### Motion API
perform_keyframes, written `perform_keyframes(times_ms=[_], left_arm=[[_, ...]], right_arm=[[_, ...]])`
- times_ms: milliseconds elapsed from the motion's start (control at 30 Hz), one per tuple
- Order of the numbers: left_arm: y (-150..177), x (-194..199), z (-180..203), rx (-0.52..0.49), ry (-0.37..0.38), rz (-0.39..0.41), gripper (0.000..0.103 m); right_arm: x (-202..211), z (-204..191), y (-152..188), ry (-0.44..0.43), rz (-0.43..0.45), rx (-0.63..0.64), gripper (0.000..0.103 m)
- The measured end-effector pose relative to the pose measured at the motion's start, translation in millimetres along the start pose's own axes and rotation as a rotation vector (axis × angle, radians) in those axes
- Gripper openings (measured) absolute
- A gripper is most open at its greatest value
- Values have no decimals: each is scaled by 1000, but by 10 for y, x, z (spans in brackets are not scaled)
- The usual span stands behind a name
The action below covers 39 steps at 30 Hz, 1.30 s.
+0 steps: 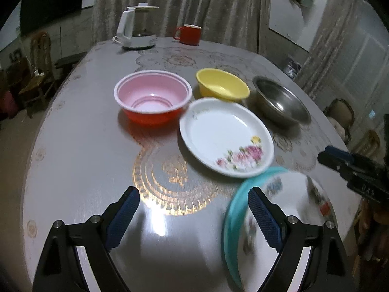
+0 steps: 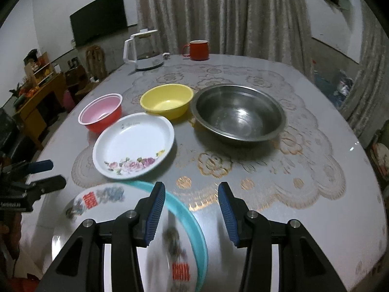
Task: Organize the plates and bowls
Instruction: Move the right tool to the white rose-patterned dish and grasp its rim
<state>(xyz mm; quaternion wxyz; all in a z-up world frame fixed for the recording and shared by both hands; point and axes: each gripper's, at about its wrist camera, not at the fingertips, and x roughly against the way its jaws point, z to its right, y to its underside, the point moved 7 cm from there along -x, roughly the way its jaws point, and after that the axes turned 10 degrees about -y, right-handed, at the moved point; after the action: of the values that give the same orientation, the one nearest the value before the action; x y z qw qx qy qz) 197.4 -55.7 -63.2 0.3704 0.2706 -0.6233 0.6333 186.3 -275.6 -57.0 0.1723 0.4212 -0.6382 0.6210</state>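
Crockery for sorting sits on a round table (image 2: 304, 170) covered with a lace-patterned cloth. The teal-rimmed plate (image 2: 194, 228) lies nearest the person, at the table's near edge, blurred in both views; red characters show on its white face. The right gripper (image 2: 192, 209) hovers over it with its blue-padded fingers spread apart, the left pad above the plate's inner face and the teal rim running between the two pads; whether a pad touches the plate cannot be told. The left gripper (image 1: 194, 214) is likewise spread wide and holds nothing, its right finger (image 1: 263, 219) overlapping the same plate's rim in the left wrist view. Just beyond lies the white floral plate (image 2: 133, 143), flat on the cloth. Behind it stand three bowls in a row: the red bowl (image 2: 102, 112) with a pink inside at left, the yellow bowl (image 2: 167, 99) in the middle, and the steel bowl (image 2: 238, 114) at right, the largest. The yellow and steel bowls sit just beside each other. At the far edge stand a white kettle (image 2: 143, 51) and a red mug (image 2: 198, 50).
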Motion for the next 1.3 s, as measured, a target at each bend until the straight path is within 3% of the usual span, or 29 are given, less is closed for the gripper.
perform_keyframes(times_ms=[233,367,467,500,767,967,1067,1300], left_arm=[[-143,-288,21,75,62,-25,90],[-166,-412,46,100,90,-50,84],[-163,-513,40,115,106,-81,69],[-167,-546,38,115,103,-85,69],[-199,-606,73,95,117,-74,61],[-231,-647,129,68,121,-61,59],[-258,-688,186,38,122,-59,52],[-293,-755,305,-4,117,-43,48]], right_arm=[[-359,-32,-223,-97,-41,7,45],[-592,-47,-298,-129,-97,8,45],[-764,-86,-350,-144,-131,32,42],[-800,-97,-358,-153,-139,32,42],[-1077,-180,-440,-167,-172,66,42],[-1261,-129,-426,-161,-229,50,29],[-1323,-115,-400,-206,-244,7,28],[-1355,-75,-426,-247,-242,-28,24]])
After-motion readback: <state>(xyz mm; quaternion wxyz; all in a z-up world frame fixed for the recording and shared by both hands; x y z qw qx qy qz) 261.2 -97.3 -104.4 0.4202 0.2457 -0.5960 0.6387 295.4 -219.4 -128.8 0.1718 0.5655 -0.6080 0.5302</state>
